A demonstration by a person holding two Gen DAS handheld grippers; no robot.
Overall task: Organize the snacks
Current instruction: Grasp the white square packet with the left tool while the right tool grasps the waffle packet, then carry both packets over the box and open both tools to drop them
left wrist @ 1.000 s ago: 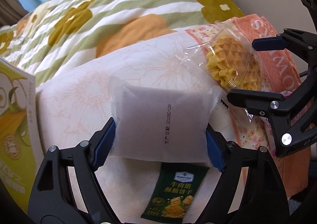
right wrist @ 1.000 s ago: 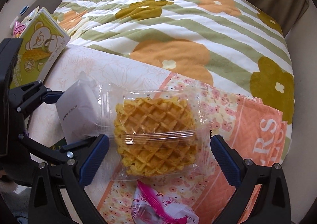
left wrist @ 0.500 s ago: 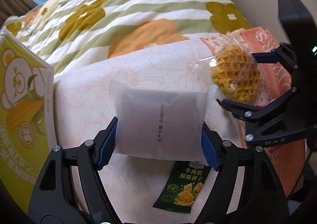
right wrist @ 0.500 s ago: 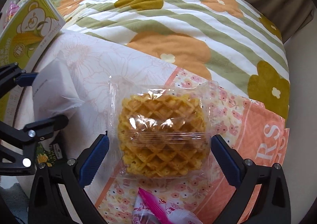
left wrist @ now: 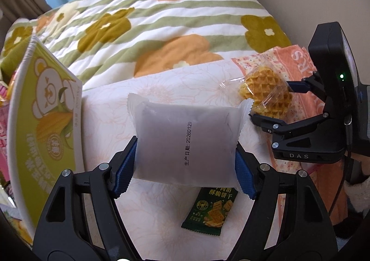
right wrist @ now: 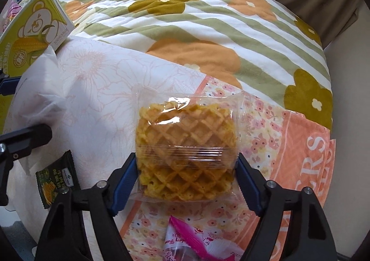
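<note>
My left gripper (left wrist: pixel 185 157) is shut on a white frosted snack packet (left wrist: pixel 187 143) with a printed date and holds it above the pale floral pillow (left wrist: pixel 111 110). A dark green cracker packet (left wrist: pixel 210 212) lies on the pillow under it. In the right wrist view a clear-wrapped waffle (right wrist: pixel 187 145) sits between the blue pads of my right gripper (right wrist: pixel 187 173). Its jaws are closing, and both pads touch the wrapper's sides. The left wrist view shows the same waffle (left wrist: pixel 266 92) tilted in the right gripper (left wrist: pixel 277 103), off the cloth.
A yellow-green box with a bear and corn print (left wrist: pixel 46 122) stands at the left edge. A pink-wrapped snack (right wrist: pixel 185 244) lies on the orange flowered cloth (right wrist: pixel 300 145) below the waffle. A striped flowered quilt (left wrist: pixel 161 18) covers the bed behind.
My right gripper's jaws have come in from wide apart onto the sides of the waffle packet. My left gripper has risen with the white packet, so more of the pillow and box shows.
</note>
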